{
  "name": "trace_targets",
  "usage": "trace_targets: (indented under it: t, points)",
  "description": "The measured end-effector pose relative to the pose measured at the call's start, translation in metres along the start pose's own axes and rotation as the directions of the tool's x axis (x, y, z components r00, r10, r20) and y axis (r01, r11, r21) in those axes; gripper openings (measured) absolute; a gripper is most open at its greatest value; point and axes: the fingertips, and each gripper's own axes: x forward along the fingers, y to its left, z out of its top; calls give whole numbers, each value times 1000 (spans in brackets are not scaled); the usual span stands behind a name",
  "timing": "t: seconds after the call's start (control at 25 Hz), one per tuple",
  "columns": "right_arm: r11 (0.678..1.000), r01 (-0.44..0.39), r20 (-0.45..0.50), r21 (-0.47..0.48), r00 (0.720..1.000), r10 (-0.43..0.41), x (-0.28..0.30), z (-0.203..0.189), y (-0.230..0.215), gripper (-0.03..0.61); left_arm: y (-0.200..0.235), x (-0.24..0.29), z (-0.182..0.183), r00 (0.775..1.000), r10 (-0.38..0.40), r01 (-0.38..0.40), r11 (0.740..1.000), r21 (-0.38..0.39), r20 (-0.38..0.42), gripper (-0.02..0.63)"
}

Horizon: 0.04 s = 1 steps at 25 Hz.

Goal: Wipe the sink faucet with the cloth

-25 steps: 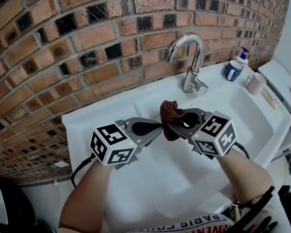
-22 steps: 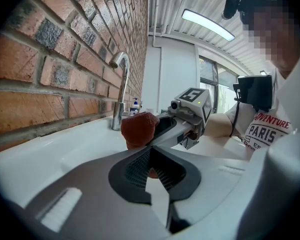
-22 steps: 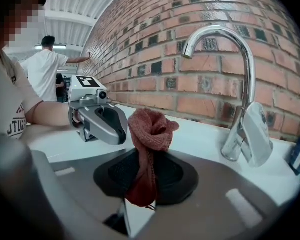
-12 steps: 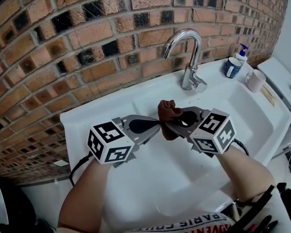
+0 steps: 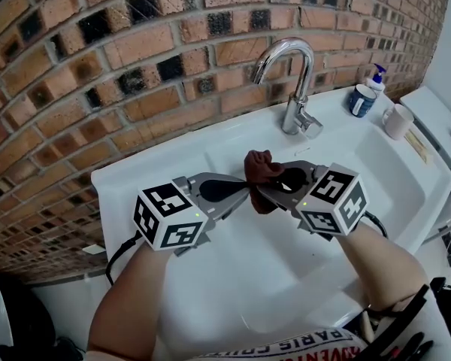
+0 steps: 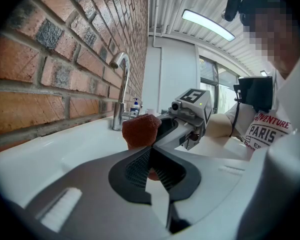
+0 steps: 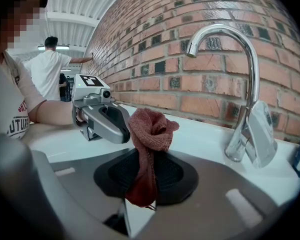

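A brick wall [image 5: 98,74] fills the upper left and top of the head view. Below it a white sink [image 5: 406,194] runs from the left centre to the right edge. A curved chrome faucet [image 5: 293,89] stands at the back of the sink, right of centre in the upper half, with its spout arching to the left.

Two forearms come up from the bottom edge, each with a gripper, and the grippers meet tip to tip over the basin in mid-frame. The right gripper [image 5: 264,190] has its jaws closed on a reddish-brown cloth [image 5: 261,170]. A bunched knot of the cloth sticks up above the pads, and a tail hangs down between them in the right gripper view. The cloth is in front of the faucet and apart from it.

The left gripper [image 5: 244,194] points at the cloth from the left. Its jaws are drawn together at the tips, right against the cloth. A sliver of red shows in the slit between its pads, but I cannot tell whether it pinches any cloth.

At the upper right, on the sink's rim, a pale mug [image 5: 397,120] stands near a blue cup [image 5: 361,100]. A pump bottle [image 5: 376,79] stands just behind the cup.
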Motion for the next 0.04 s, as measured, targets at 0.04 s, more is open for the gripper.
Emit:
trace_targets:
  t: [0.04]
  points:
    - [1000,-1,0,-1,1000,1,0,0,0,84,0,0,0,1000,0,0,1000,-1,0,0]
